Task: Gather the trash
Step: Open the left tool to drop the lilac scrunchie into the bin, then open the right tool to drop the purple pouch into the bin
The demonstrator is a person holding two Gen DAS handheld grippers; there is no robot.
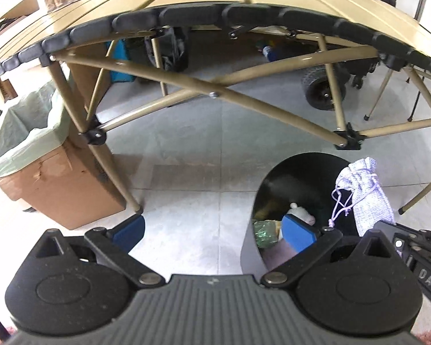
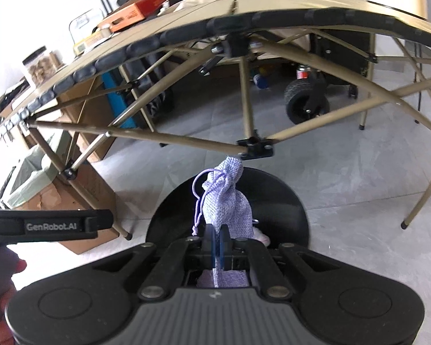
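1. My right tool (image 2: 216, 240) is clamped on the lilac pouch (image 2: 225, 198), holding it over the black bin (image 2: 284, 201) on the floor, ready to drop
2. My left tool (image 1: 215, 231) is wide open and empty, beside the bin's rim

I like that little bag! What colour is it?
The drawstring pouch is pale lilac, with a purple cord; clearest in the right wrist view.

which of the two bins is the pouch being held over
The round black bin, right under the lavender drawstring pouch in the right tool. The cardboard box bin with the green liner stands aside by the table leg.
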